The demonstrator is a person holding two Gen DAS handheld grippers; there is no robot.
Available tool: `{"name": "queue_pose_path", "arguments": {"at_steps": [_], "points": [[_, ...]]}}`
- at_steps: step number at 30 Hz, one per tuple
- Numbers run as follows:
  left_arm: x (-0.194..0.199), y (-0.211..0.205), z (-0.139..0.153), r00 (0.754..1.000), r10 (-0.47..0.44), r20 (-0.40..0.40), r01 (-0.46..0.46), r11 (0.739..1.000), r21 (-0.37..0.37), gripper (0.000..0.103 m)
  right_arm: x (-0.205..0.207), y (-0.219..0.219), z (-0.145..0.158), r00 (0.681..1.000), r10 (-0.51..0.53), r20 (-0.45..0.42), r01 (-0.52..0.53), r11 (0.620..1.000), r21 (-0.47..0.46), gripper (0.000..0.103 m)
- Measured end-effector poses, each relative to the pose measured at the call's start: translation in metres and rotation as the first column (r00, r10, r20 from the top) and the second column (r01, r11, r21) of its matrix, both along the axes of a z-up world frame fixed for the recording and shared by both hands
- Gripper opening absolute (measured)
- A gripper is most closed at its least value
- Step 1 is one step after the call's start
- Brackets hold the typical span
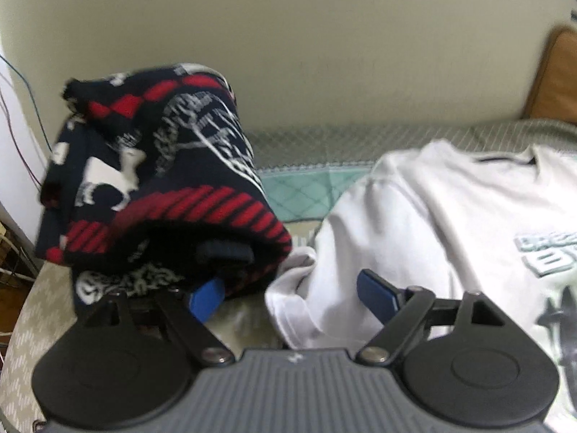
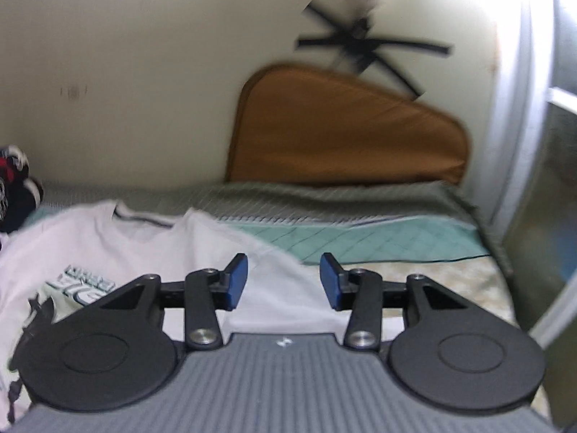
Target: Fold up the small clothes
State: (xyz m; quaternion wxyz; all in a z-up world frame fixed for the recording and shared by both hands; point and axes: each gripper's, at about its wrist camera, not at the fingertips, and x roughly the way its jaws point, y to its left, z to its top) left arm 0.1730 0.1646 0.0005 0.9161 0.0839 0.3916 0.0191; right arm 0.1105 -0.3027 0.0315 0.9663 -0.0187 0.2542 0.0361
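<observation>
A dark navy garment [image 1: 162, 180] with red and white patterns sits bundled at the left of the bed. My left gripper [image 1: 290, 297] is open wide. Its left finger [image 1: 207, 299] is tucked under the bundle's near edge, and its right finger [image 1: 375, 294] lies over a white printed T-shirt [image 1: 432, 223]. The shirt's sleeve lies between the jaws, unpinched. In the right wrist view the T-shirt [image 2: 126, 245] is spread flat with its collar toward the wall. My right gripper [image 2: 284, 281] hovers open over its right shoulder, holding nothing. The dark garment [image 2: 14, 187] shows at the far left.
A grey-green quilted cover [image 2: 324, 202] with a teal band [image 2: 378, 241] covers the bed. A brown cushion [image 2: 342, 126] leans on the cream wall behind. A pale frame [image 2: 523, 144] stands at the bed's right end. Cables [image 1: 21, 115] hang past the bed's left edge.
</observation>
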Motion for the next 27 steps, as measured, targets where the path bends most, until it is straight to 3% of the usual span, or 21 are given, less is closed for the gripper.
{"name": "queue_pose_path", "arguments": {"at_steps": [3, 5, 7, 8, 9, 12, 13, 15, 16, 17, 18, 20, 23, 26, 27], "points": [[0.004, -0.009, -0.008, 1.000, -0.014, -0.011, 0.015, 0.998, 0.058, 0.080, 0.024, 0.009, -0.015, 0.999, -0.005, -0.053, 0.003, 0.999, -0.035, 0.054], [0.001, -0.013, -0.008, 1.000, -0.009, -0.006, 0.009, 0.995, 0.096, 0.060, 0.040, 0.009, -0.025, 0.997, -0.025, -0.078, 0.020, 0.998, -0.061, 0.070], [-0.004, -0.018, -0.007, 1.000, -0.009, 0.000, 0.009, 0.989, 0.149, 0.025, 0.057, 0.004, -0.037, 0.992, -0.052, -0.113, 0.044, 0.996, -0.072, 0.071], [-0.007, -0.019, -0.006, 0.999, -0.028, -0.018, 0.030, 0.990, 0.140, 0.012, 0.063, 0.001, -0.043, 0.988, -0.064, -0.138, 0.054, 0.996, -0.071, 0.071], [-0.009, -0.019, -0.005, 0.998, -0.048, -0.042, 0.052, 0.992, 0.113, 0.007, 0.069, -0.003, -0.048, 0.984, -0.073, -0.161, 0.064, 0.996, -0.064, 0.071], [-0.023, -0.023, -0.004, 0.996, -0.080, -0.036, 0.084, 0.989, 0.125, 0.012, 0.077, -0.010, -0.058, 0.979, -0.072, -0.191, 0.070, 0.997, -0.015, 0.071], [-0.025, -0.024, -0.005, 0.995, -0.088, -0.041, 0.093, 0.987, 0.129, 0.014, 0.076, -0.008, -0.059, 0.982, -0.061, -0.181, 0.059, 0.998, -0.019, 0.066], [-0.025, -0.021, -0.009, 0.995, -0.075, -0.064, 0.082, 0.989, 0.126, 0.034, 0.072, 0.001, -0.060, 0.986, -0.025, -0.164, 0.013, 0.997, -0.072, 0.036], [-0.023, -0.020, -0.012, 0.997, -0.057, -0.056, 0.064, 0.988, 0.142, 0.034, 0.069, 0.006, -0.061, 0.988, -0.017, -0.155, 0.000, 0.994, -0.109, 0.011], [-0.021, -0.019, -0.014, 0.997, -0.059, -0.056, 0.066, 0.987, 0.145, 0.031, 0.068, 0.011, -0.061, 0.989, -0.001, -0.150, -0.019, 0.991, -0.132, 0.010], [-0.018, -0.018, -0.015, 0.997, -0.058, -0.051, 0.065, 0.989, 0.130, 0.009, 0.066, 0.015, -0.061, 0.991, -0.008, -0.133, -0.015, 0.985, -0.170, 0.010], [-0.011, -0.015, -0.016, 0.998, -0.027, -0.049, 0.033, 0.993, 0.115, 0.007, 0.068, 0.023, -0.060, 0.997, -0.057, -0.055, 0.039, 0.958, -0.286, 0.009], [-0.007, -0.014, -0.009, 0.999, 0.032, 0.039, -0.040, 0.977, 0.208, 0.007, 0.075, 0.027, -0.059, 0.991, -0.129, 0.040, 0.135, 0.932, -0.337, 0.010], [-0.003, -0.011, -0.009, 0.999, 0.043, 0.028, -0.048, 0.979, 0.200, 0.008, 0.084, 0.036, -0.068, 0.991, -0.129, -0.027, 0.108, 0.914, -0.391, 0.013], [-0.004, -0.013, -0.011, 0.999, 0.039, 0.029, -0.044, 0.974, 0.222, 0.011, 0.079, 0.040, -0.068, 0.992, -0.126, -0.010, 0.110, 0.901, -0.419, 0.016]]}}
